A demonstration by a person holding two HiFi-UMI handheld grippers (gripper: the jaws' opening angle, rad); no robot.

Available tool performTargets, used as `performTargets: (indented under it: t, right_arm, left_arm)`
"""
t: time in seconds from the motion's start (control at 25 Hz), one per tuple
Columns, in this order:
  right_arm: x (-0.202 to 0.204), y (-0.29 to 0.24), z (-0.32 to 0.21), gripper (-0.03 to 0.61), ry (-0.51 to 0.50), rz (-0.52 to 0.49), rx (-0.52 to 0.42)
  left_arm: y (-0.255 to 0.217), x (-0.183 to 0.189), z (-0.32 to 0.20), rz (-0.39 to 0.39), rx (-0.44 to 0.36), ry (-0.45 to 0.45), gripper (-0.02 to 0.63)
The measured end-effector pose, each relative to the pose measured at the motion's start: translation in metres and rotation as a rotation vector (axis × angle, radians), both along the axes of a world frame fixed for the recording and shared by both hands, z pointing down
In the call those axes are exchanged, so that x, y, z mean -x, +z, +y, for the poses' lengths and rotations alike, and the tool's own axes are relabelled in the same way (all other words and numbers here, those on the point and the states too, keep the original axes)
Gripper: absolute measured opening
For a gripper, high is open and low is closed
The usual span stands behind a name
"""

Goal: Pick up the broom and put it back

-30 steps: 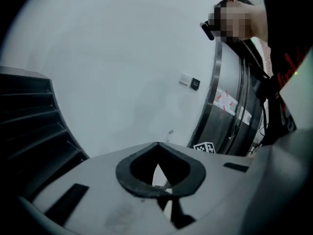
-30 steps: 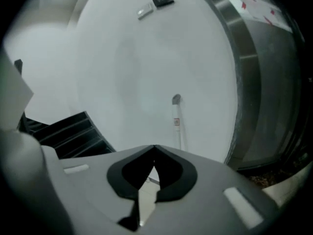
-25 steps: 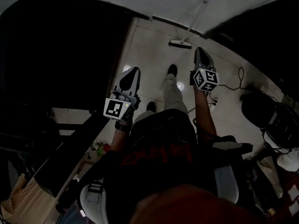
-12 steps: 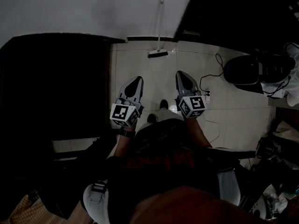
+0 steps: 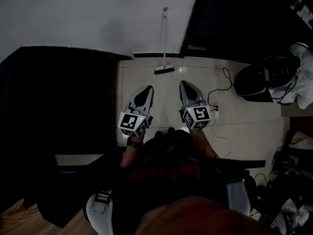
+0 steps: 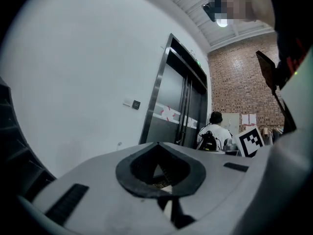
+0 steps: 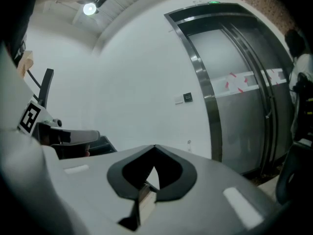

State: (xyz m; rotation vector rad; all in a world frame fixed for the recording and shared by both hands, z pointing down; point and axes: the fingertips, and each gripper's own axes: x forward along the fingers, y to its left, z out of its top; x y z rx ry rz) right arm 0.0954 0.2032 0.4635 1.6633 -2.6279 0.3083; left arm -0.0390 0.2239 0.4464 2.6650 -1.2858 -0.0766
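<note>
Both claws, left gripper [image 5: 146, 89] and right gripper [image 5: 184, 84], clenched, empty; slim-handled broom [image 5: 164, 70] ahead, leaning on smooth white wall [image 5: 98, 18].

The floor [image 5: 146, 82] is laid in pale, glossy tiles with thin dark joints, and it catches a small bright glint of light near the wall. The broom [image 5: 164, 69] stands on it with its dark head down on the tiles at the foot of the white wall [image 5: 98, 18], its thin handle leaning up against that wall. To the right a black cable [image 5: 226, 77] loops across the tiles to a small white socket block [image 5: 215, 112]. Further right a dark rounded bag [image 5: 254, 84] sits on the floor, with white cloth [image 5: 299, 77] beside it.
</note>
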Motion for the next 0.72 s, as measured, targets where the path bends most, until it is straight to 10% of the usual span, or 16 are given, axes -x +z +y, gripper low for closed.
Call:
performTargets:
  t: [0.72]
  right_arm:
    - [-0.013,-0.005,0.017,0.0,-0.01,0.009,-0.001]
  left_arm:
    - [-0.003,-0.021,0.016,-0.017,0.008,0.03,0.003]
